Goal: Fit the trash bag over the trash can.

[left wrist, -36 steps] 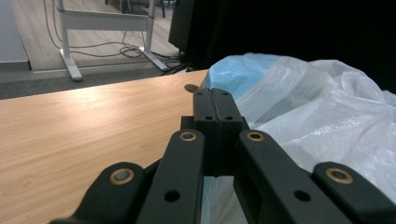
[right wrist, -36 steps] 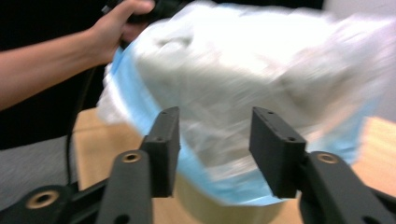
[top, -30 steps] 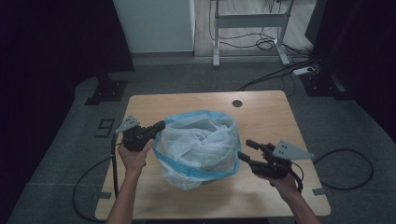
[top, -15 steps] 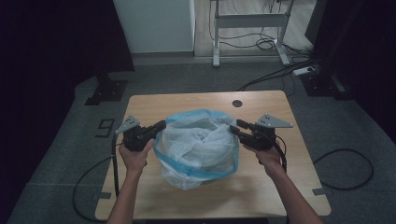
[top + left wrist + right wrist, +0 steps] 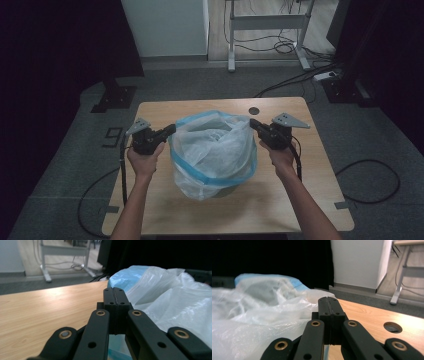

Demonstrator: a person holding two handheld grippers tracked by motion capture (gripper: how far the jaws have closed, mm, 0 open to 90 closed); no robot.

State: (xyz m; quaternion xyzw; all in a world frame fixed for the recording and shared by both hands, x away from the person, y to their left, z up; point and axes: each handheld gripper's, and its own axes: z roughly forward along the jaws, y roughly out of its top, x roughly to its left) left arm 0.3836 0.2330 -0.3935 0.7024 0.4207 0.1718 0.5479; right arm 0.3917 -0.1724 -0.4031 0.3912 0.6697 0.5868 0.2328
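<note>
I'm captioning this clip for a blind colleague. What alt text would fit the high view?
A person at a wooden table holds a clear plastic bag with a blue rim between two grippers: the left gripper pinches its left edge, the right gripper its right edge, both shut. Cables lie on the grey floor behind.

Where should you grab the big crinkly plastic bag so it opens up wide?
Pinch the plastic bag by its blue-edged rim, one side each, coming in from left and right. The rim is thin, floppy film standing up around the mouth, so flat jaws can nip it. The left gripper and right gripper sit there, shut.
</note>
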